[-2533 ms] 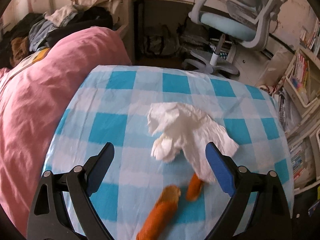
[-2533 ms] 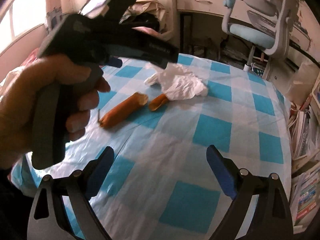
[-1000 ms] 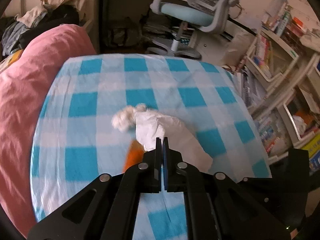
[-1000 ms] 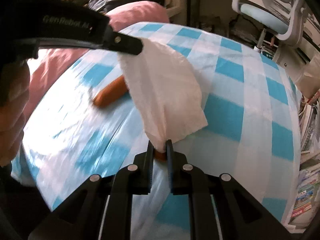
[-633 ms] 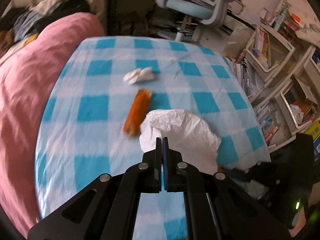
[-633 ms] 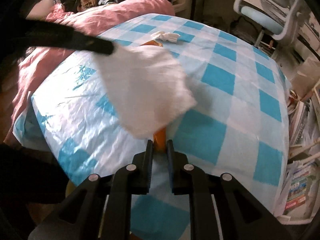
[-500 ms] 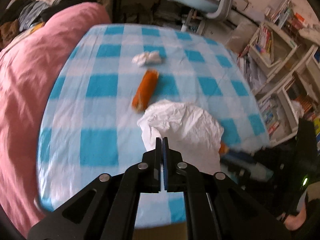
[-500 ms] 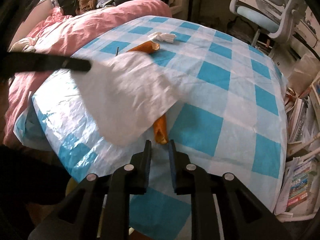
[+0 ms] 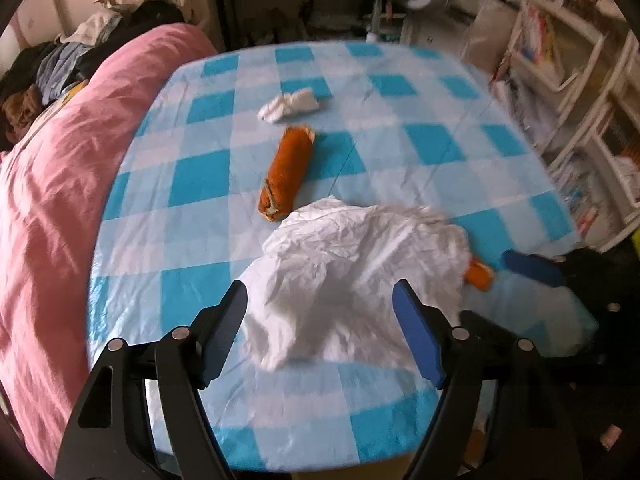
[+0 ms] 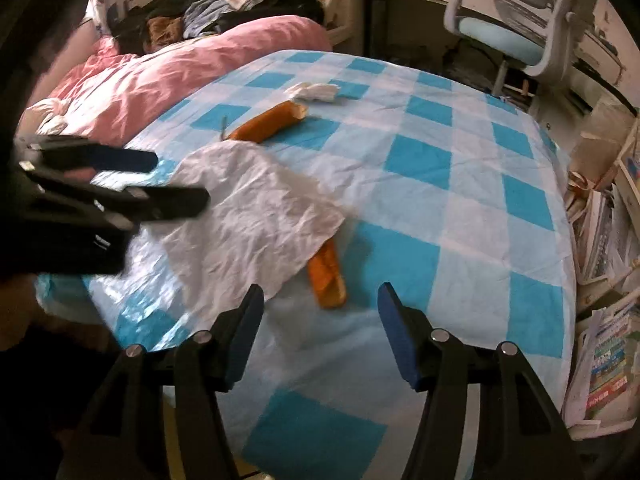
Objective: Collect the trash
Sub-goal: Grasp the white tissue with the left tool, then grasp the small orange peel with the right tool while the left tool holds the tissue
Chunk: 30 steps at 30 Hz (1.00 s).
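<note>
Cluttered bedroom, blue-checked tablecloth (image 9: 200, 176) beside a pink duvet (image 9: 52, 184). Left gripper (image 9: 320, 320) seen with jaws opening, nothing pinched; crumpled white tissue (image 9: 360, 264) lying loose on the cloth just ahead, between the fingers' lines. Right gripper (image 10: 320, 320) likewise opening and empty; small orange wrapper piece (image 10: 328, 276) just ahead, long axis running away from the jaws, top end tucked under the tissue. Farther out: long orange wrapper (image 9: 286, 172), axis pointing away and slightly right, then a small white wad (image 9: 288, 105). No bin or other container clearly made out.
</note>
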Motion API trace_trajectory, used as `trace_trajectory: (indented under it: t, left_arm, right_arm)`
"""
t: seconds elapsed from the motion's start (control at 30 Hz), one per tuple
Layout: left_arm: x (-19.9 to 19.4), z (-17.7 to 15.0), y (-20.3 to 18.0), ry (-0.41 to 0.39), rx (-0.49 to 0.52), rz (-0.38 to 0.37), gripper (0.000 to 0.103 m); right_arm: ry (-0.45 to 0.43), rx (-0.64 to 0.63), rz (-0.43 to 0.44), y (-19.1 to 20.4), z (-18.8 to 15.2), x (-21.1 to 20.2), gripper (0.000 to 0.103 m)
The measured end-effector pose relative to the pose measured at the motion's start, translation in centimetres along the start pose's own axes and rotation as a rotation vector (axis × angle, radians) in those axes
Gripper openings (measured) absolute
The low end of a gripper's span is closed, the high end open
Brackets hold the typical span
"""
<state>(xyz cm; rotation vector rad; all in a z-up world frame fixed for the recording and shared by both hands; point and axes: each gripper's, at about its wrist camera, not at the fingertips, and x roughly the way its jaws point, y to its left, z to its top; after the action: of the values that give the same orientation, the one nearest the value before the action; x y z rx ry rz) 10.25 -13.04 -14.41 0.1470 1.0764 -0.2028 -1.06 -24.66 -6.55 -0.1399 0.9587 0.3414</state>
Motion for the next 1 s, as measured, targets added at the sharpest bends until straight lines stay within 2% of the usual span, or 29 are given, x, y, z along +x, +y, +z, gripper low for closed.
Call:
trace_trajectory:
  t: [0.1,0.13,0.17,0.2,0.23,0.27,0.5,0.57,0.63,0.73,0.9,1.0]
  left_arm:
    - [1.8,0.2,-0.4,0.020,-0.019,0.005,0.070]
    - [2.2,0.2,-0.5,0.024,-0.027,-0.009,0.061]
    - [2.4,0.2,-0.8,0.010,-0.023,0.006,0.057]
    - [2.3,0.2,-1.3,0.004,-0.002,0.004,0.038]
    - [2.3,0.3,-1.5,0.002,0.011,-0.004,0.014]
    - [2.2,0.3,-1.5,0.009,0.012,-0.021,0.005]
    - [-0.5,1.1,0.5,-0.041,-0.056,-0.029,0.004]
    - [-1.1,1.0,0.4,-0.055,-0.045,-0.017,0.004]
    - [-1.5,0.7,0.0,-0.066,-0.023,-0.002,0.004]
    - [-2.2,0.1,-0.1,-0.079,-0.013,0.029,0.004]
    - [-3.9,-1.0,0.8,-0.113,-0.048,0.030,0.004]
    - [-4.8,-1.8,0.9,-0.129,-0.047,0.035,0.004]
  right_arm:
    - [-0.005,0.006,-0.010,-0.3,0.3,0.5,0.058]
    - [-0.008,0.006,-0.012,-0.3,0.3,0.6,0.057]
    - [-0.012,0.007,-0.013,-0.4,0.5,0.7,0.055]
    - [-0.015,0.010,-0.015,-0.4,0.7,0.8,0.052]
    - [-0.016,0.012,-0.014,-0.5,0.7,0.9,0.049]
    - [-0.016,0.013,-0.012,-0.5,0.9,0.9,0.048]
    - [-0.016,-0.008,-0.014,-0.2,0.9,0.9,0.044]
    - [-0.018,-0.012,-0.006,0.0,0.8,0.9,0.038]
    - [-0.019,-0.029,-0.003,0.5,0.6,0.7,0.025]
    - [-0.012,-0.028,0.002,0.7,0.5,0.5,0.016]
    - [-0.033,0.077,0.098,-0.2,-0.2,-1.1,0.015]
    - [-0.074,0.149,0.161,-0.7,-0.7,-2.9,0.015]
